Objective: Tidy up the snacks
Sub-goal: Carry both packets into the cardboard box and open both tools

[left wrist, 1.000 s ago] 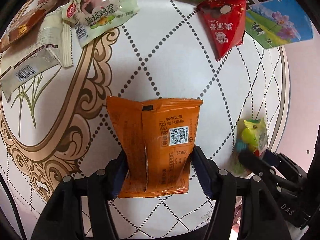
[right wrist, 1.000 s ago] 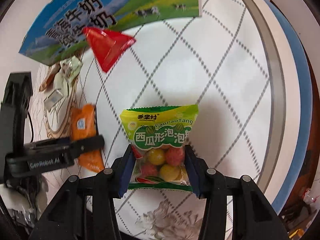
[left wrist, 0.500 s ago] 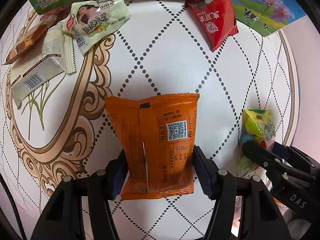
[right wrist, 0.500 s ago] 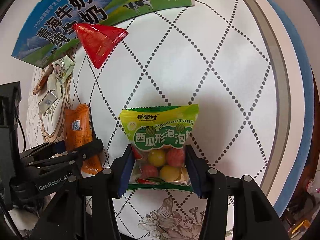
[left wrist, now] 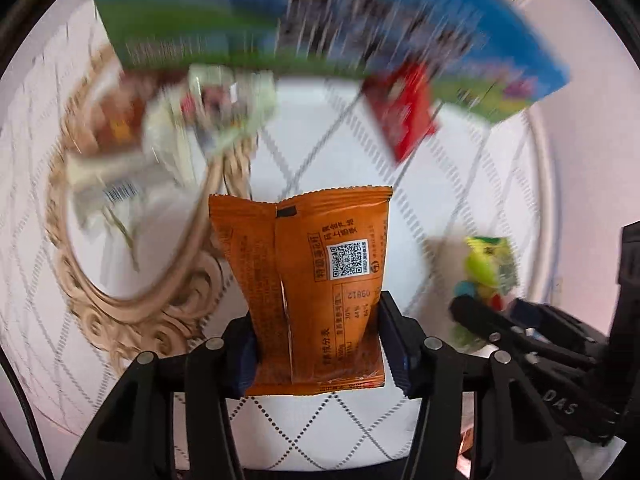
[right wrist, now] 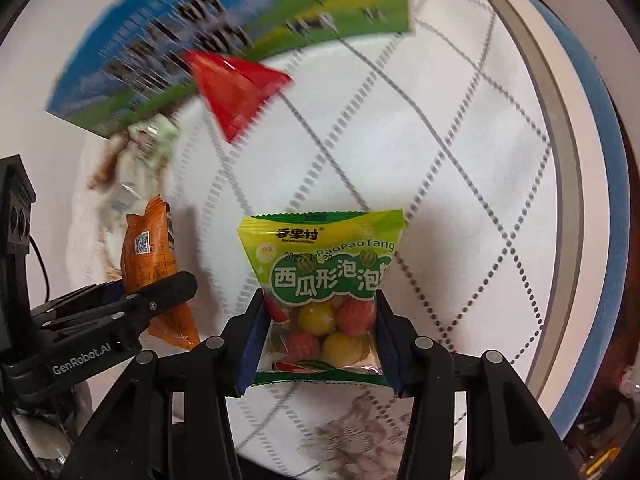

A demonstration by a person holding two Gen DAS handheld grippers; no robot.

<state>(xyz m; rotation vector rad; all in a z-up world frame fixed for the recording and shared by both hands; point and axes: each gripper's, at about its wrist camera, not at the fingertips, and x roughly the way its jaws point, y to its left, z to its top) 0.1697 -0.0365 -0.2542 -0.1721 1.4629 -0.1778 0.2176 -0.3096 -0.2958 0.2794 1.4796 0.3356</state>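
A round white surface with a dotted diamond pattern and a pale rim fills both views; a gold scroll ornament marks its left part. At the far side lies a large blue-and-green milk carton, blurred. Against its near edge rests a red triangular packet, and to the left sits a blurred cluster of pale wrapped snacks. The middle and right stretch of the surface is bare up to the rim. The left gripper has its jaws pressed against both sides of an orange snack packet, held upright. Just beside it, the right gripper has its jaws clamped on a green bag of watermelon gum balls.
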